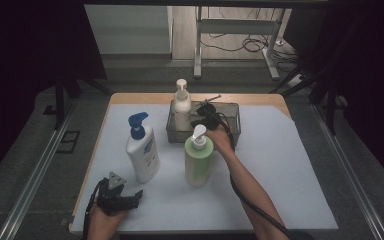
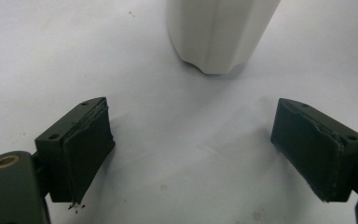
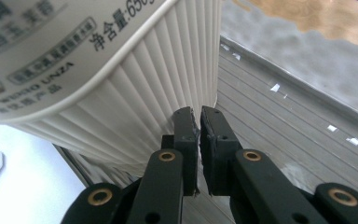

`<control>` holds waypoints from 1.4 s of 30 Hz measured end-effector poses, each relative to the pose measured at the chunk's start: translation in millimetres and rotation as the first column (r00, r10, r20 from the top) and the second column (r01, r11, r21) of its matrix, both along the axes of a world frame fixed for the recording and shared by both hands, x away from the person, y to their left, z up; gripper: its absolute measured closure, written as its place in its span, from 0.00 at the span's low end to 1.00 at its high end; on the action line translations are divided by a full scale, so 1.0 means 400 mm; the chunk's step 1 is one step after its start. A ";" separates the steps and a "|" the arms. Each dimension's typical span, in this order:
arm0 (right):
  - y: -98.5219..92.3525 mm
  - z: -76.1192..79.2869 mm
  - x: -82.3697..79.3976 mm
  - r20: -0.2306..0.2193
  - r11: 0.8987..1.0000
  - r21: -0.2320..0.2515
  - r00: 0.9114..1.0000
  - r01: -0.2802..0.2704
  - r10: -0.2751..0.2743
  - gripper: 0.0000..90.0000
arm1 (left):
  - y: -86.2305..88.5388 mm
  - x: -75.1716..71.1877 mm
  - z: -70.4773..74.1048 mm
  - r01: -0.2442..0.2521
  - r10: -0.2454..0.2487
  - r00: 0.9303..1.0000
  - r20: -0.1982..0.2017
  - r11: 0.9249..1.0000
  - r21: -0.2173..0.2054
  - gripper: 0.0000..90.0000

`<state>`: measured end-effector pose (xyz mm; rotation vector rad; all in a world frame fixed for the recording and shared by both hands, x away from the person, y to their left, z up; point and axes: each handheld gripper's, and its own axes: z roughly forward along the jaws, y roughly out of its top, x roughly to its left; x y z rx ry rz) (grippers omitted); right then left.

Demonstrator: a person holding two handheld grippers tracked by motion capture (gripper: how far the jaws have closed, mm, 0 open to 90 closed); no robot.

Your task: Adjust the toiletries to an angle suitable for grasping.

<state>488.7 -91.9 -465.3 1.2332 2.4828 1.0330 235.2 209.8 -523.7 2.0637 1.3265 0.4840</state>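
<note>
Cream-white pump bottle [image 1: 182, 107] standing upright at the left end of a grey mesh basket [image 1: 230, 108] set at the far middle of the white-covered table [image 1: 290, 170]. In the right gripper view its ribbed side [image 3: 135, 88] and printed label lie just ahead and to the left of the right gripper [image 3: 199, 116], whose two black jaws are clenched together with nothing between them; their tips sit just beside the ribbed wall, over the slatted basket floor [image 3: 270, 126]. From the high view the right gripper [image 1: 206, 114] reaches into the basket beside this bottle, the person's forearm [image 1: 247, 185] stretching across the table. A green pump bottle [image 1: 198, 159] stands in front of the basket, and a white lotion bottle with a blue pump [image 1: 142, 149] stands to its left. Left gripper [image 1: 120, 196] rests at the near left edge of the table; its jaws are spread wide and empty, with the white base of the lotion bottle [image 2: 219, 35] ahead of them.
</note>
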 end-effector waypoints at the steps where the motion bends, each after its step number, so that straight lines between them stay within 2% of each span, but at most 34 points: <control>1: 0.003 0.000 0.001 0.000 1.000 0.000 1.000 0.000 0.000 0.94 | 0.000 0.000 0.000 0.000 0.000 1.000 0.000 1.000 0.000 0.13; 18: 0.052 -0.003 0.005 -0.016 0.999 0.021 0.999 -0.046 0.046 0.95 | 0.000 0.000 0.000 0.000 0.000 1.000 0.000 1.000 0.000 0.13; 23: 0.051 -0.002 0.007 -0.028 0.998 0.030 0.998 -0.047 0.048 0.96 | 0.000 0.000 0.000 0.000 0.000 1.000 0.000 1.000 0.000 0.13; 31: 0.053 -0.003 0.008 -0.019 0.998 0.027 0.998 -0.053 0.054 0.96 | 0.000 0.000 0.000 0.000 0.000 1.000 0.000 1.000 0.000 0.13; 42: 0.040 0.004 0.001 -0.004 0.998 0.011 0.998 -0.060 0.060 0.84 | 0.000 0.000 0.000 0.000 0.000 1.000 0.001 1.000 0.001 0.13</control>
